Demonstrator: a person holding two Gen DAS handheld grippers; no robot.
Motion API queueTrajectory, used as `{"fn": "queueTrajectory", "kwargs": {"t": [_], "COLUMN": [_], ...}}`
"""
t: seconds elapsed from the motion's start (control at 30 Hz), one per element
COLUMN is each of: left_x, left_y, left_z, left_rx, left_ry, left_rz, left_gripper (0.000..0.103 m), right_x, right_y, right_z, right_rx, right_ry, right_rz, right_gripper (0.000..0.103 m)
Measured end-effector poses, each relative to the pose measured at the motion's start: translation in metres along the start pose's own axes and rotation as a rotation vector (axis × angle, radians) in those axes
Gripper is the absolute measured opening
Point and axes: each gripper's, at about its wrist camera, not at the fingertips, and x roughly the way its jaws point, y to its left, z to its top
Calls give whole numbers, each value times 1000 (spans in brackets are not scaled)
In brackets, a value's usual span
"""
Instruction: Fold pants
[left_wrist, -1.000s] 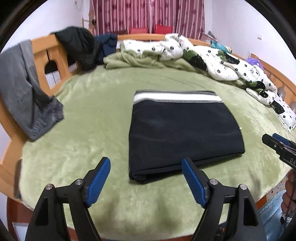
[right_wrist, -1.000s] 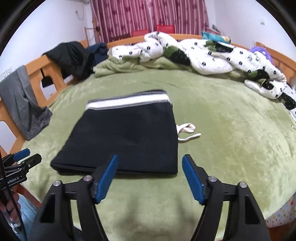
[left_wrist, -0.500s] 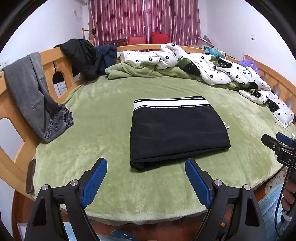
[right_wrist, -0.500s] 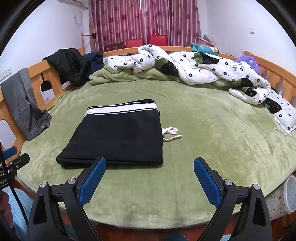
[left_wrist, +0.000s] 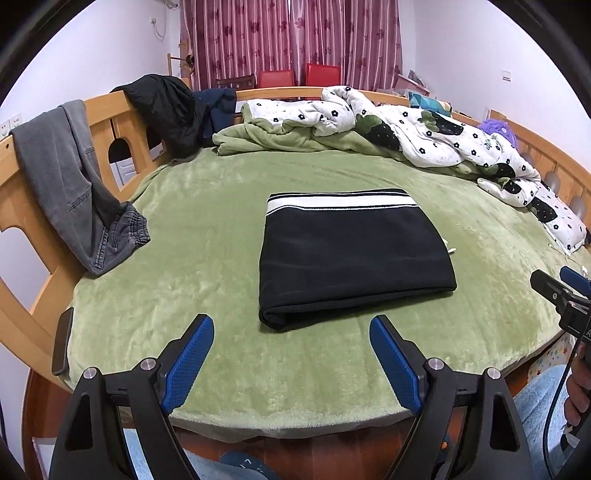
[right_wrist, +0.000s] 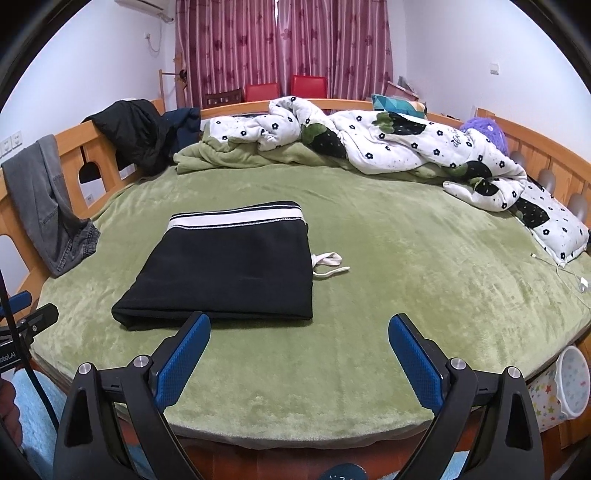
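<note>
Black pants (left_wrist: 354, 254) with a white-striped waistband lie folded into a flat rectangle on the green bed cover (left_wrist: 184, 258). A white drawstring (right_wrist: 330, 264) sticks out from their right side. My left gripper (left_wrist: 291, 332) hovers open just short of the fold's near left corner, nothing between its blue pads. My right gripper (right_wrist: 299, 325) stands wide open before the pants (right_wrist: 229, 269) near their right front corner, also holding nothing. Each gripper shows at the edge of the other's view.
Grey jeans (left_wrist: 74, 184) and a black jacket (left_wrist: 166, 110) hang over the wooden bed rail at the left. A flowered quilt (left_wrist: 424, 133) is heaped along the back and right. A white cable (right_wrist: 569, 273) lies at the right edge, a patterned bin (right_wrist: 565, 384) below it.
Both grippers have drawn back and up from the pants, so the bed's front edge now shows. The right jaws have spread wider. The pants lie unmoved.
</note>
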Motion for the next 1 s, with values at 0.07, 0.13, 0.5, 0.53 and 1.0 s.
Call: {"fn": "queueTrajectory", "kwargs": {"t": [0.07, 0.13, 0.5, 0.53, 1.0], "left_x": [2, 4, 10, 10, 4], "left_y": [1, 2, 6, 5, 7], "left_z": [-1, -1, -1, -2, 0], "left_rx": [-3, -2, -3, -3, -12], "left_ry": [3, 8, 17, 17, -1], "left_rz": [6, 7, 3, 3, 9], "left_gripper": [86, 86, 86, 86, 86], "right_x": [0, 0, 1, 1, -2], "right_y": [1, 2, 1, 1, 3], "right_z": [-1, -1, -2, -2, -1], "right_rx": [1, 2, -5, -5, -9], "right_ry": [1, 4, 7, 6, 1], "right_rz": [0, -2, -11, -13, -17], "right_gripper": [96, 96, 96, 96, 96]}}
